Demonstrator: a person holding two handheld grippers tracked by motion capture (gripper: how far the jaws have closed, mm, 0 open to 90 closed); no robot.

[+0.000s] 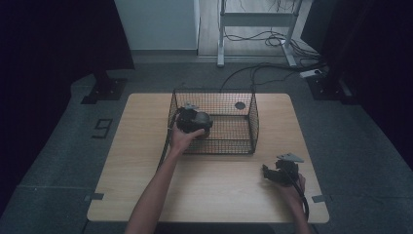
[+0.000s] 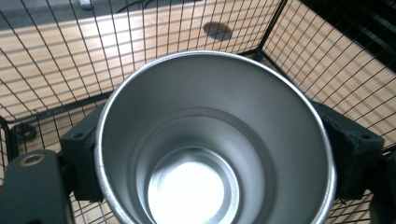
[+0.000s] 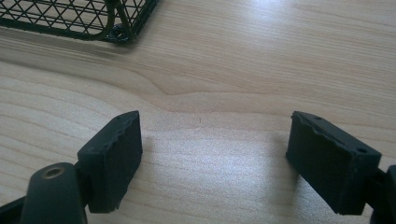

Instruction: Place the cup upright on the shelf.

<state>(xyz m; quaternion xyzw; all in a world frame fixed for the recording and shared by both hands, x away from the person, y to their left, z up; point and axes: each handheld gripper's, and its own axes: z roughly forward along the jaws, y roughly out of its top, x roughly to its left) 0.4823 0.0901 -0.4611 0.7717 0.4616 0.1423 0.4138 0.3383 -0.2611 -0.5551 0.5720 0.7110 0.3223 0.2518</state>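
L claw [image 1: 194, 122] is clamped on the metal cup [image 2: 212, 140], one pad [image 2: 81, 161] on each side of the wall, cup upright w/ mouth facing the camera in the left gripper view. Cup sits inside the wire basket [image 1: 253, 122], at its left end, low among the mesh walls; can't tell if its base is on the floor yet.

R claw [image 1: 272, 174] is released, jaws wide apart w/ nothing betw. them, resting low over the bench [image 1: 146, 161] near the front right corner, well clear of the basket.

Step in hand looks like setting the cup down in the basket. To do it well: keep cup level, lower straight till the base sits flat, don't let the rim or pads snag the mesh beside it. Only then ease the pads off evenly & lift straight up so the cup isn't tipped on exit. R claw best kept where it is, out of the way.

Count: 1 cup, 1 basket, 2 claws, 1 round dark disc [image 1: 239, 105] on the bench behind the basket
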